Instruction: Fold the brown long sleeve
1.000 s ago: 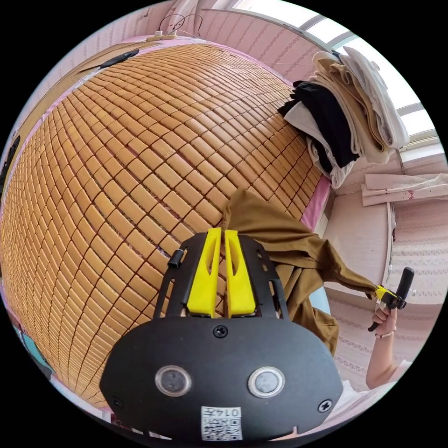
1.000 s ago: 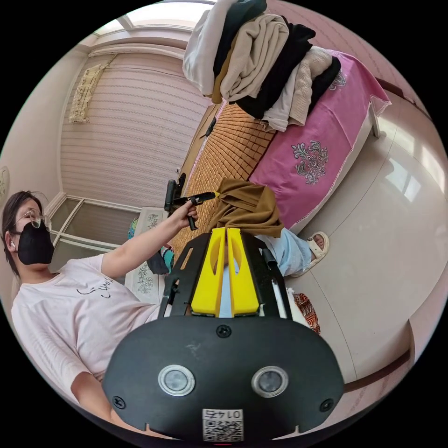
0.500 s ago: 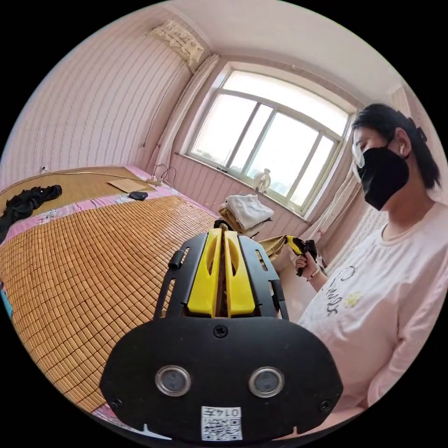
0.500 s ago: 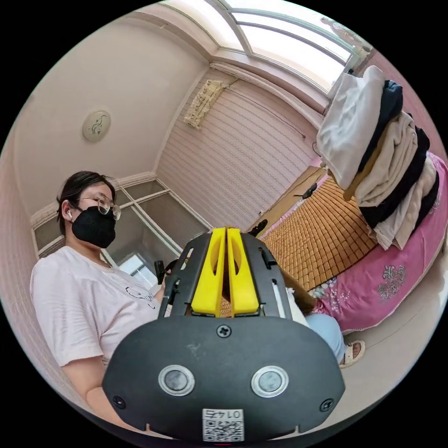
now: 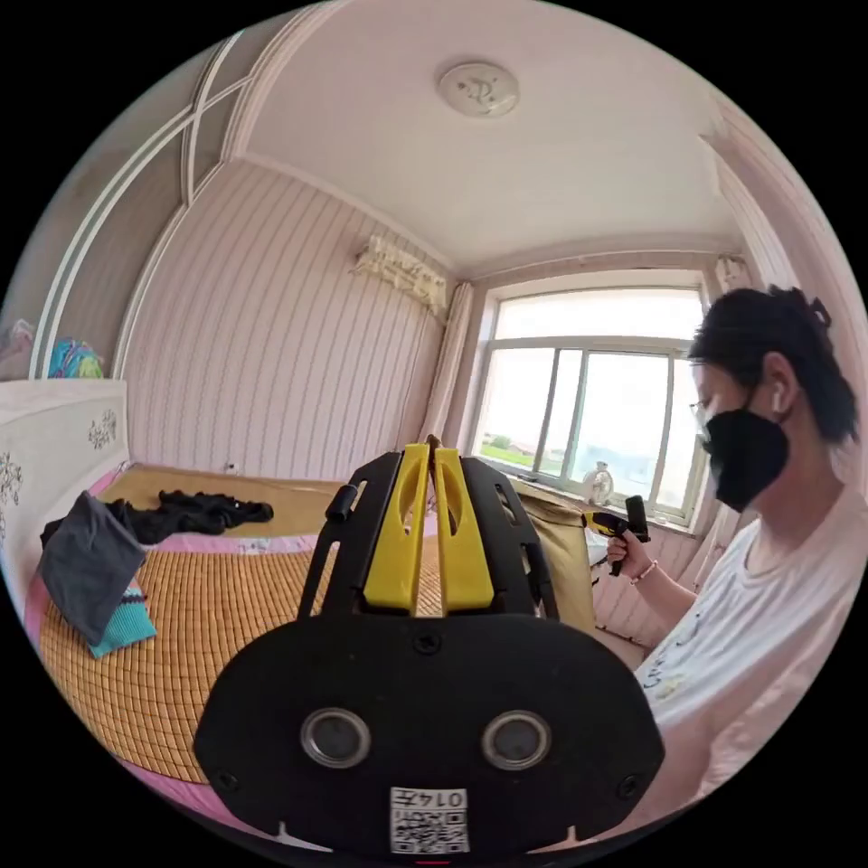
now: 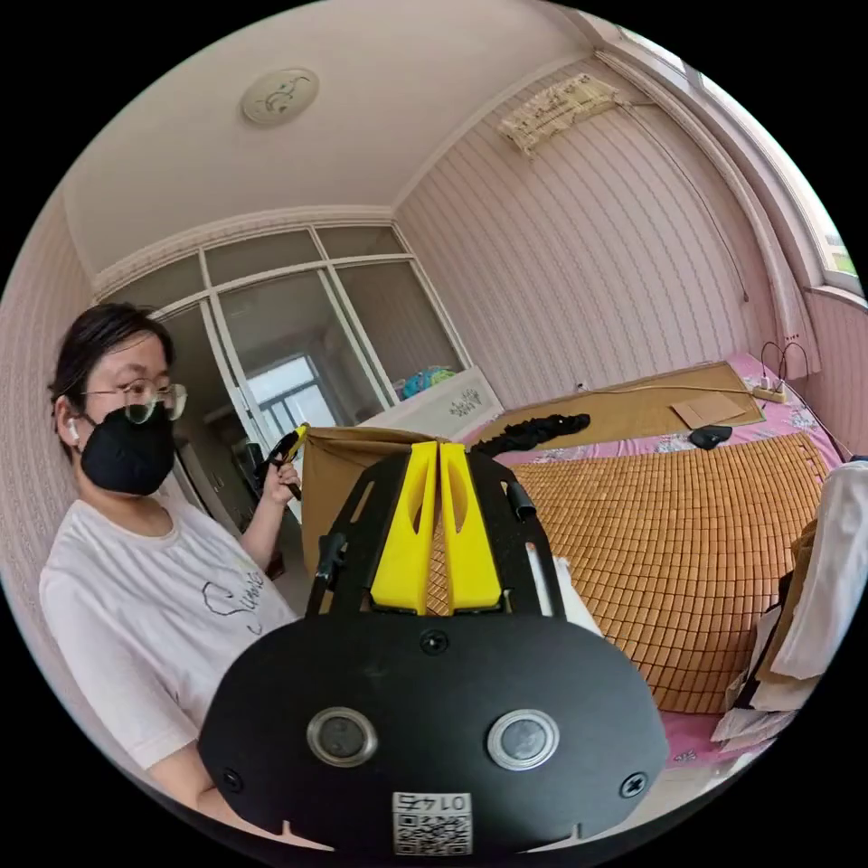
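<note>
The bed [image 6: 723,579] takes up most of the room, covered by a woven bamboo mat [image 5: 181,633] over a pink sheet [image 6: 687,732]. A person [image 6: 145,579] in a pale T-shirt stands beside it, holding a gripper in each raised hand.

The brown long sleeve [image 6: 339,488] hangs in the air between the two grippers, stretched along its top edge above the near side of the bed; in the left gripper view it shows as a tan panel [image 5: 561,561] dropping just beside the black frame.

A stack of folded clothes [image 6: 814,597] sits at the edge of the bed in the right gripper view, and a dark garment [image 5: 194,511] lies crumpled on the far side of the mat, with a grey cloth [image 5: 86,565] draped near the footboard.

The left gripper [image 5: 428,448] has its yellow jaws drawn close together, a scrap of brown fabric poking up at their tips, so they appear to be clamped on the shirt's edge. The right gripper [image 6: 438,448] also has its jaws nearly closed; the shirt's top edge runs to their tips, though the pinch itself is hard to make out. In the left gripper view the right gripper is gripped in the person's hand [image 5: 628,561] with the fabric reaching its yellow tip.
</note>
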